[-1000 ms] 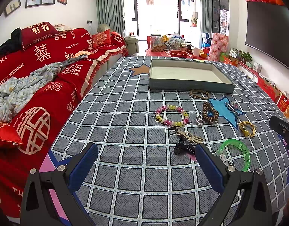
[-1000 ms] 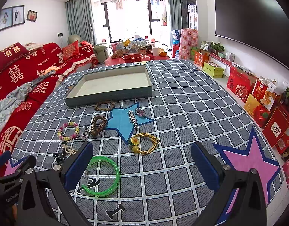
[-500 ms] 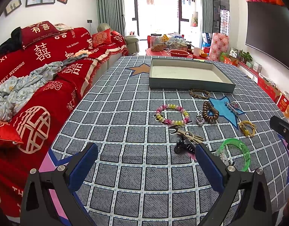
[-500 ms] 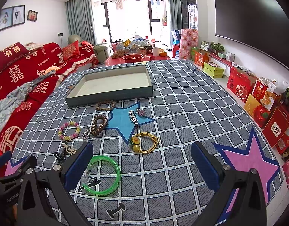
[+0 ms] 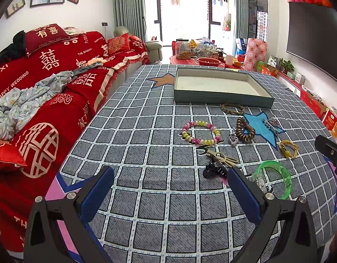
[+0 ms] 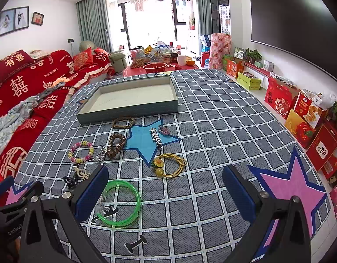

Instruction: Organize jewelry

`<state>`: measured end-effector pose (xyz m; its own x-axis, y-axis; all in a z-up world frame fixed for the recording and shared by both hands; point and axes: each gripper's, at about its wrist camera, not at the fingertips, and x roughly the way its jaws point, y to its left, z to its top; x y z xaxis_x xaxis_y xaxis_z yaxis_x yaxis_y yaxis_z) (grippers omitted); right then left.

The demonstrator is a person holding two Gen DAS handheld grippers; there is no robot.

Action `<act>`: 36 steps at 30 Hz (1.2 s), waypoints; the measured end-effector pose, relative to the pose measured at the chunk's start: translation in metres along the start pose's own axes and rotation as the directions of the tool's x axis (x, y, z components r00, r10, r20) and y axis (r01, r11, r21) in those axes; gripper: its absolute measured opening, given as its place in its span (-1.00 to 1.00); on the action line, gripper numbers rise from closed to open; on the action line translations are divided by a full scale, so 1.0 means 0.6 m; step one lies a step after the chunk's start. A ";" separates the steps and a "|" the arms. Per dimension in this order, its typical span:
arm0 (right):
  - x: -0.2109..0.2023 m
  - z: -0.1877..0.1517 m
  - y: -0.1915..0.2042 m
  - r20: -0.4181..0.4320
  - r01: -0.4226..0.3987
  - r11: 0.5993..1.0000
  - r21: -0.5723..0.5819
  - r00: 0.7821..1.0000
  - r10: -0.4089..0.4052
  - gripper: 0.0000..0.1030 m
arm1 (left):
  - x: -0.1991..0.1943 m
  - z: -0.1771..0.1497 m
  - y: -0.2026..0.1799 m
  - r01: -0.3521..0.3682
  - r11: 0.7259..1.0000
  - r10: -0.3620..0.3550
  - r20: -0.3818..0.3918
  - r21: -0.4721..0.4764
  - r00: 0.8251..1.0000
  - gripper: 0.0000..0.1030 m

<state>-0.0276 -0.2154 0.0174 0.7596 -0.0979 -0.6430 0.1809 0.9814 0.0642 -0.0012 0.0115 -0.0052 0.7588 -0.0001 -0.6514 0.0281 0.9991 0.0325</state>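
Essentially nothing has changed over the last second: the jewelry lies where it lay, and both grippers hover in the same poses, so the task has not begun and no piece is in the tray.

The tray sits at the far middle of the grid cloth, its pale floor bare. All jewelry lies on the cloth nearer than the tray. A braided ring lies just in front of the tray wall. Nearer come the brown coil, the silver clip on the blue star, the bead bracelet to the left, the yellow cord, and nearest the green bangle.

The left gripper is spread wide and empty, low over the near cloth. The right gripper is likewise spread and empty; the bangle lies just beside its left finger, apart from it. Judged from this, the bangle is the likeliest first pick.

The left view alone shows the black claw clip and beige clip clearly, with the heart charm beside the coil. The right view alone shows the whole bangle, black hairpins on the near cloth, and the left gripper body at its left edge.
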 end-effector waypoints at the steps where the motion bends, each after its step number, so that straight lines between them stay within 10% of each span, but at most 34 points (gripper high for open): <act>1: 0.000 0.000 0.000 0.000 0.000 1.000 0.000 1.000 0.000 1.00 | 0.000 0.000 0.000 0.000 1.000 0.000 0.000 0.000 1.000 1.00; 36: 0.001 -0.003 0.003 -0.006 -0.007 1.000 0.003 1.000 0.007 1.00 | 0.001 -0.012 -0.002 0.001 1.000 -0.001 -0.008 -0.001 1.000 1.00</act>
<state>-0.0277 -0.2132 0.0157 0.7574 -0.0899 -0.6468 0.1771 0.9816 0.0709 -0.0056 0.0104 -0.0110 0.7534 -0.0010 -0.6576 0.0281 0.9991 0.0307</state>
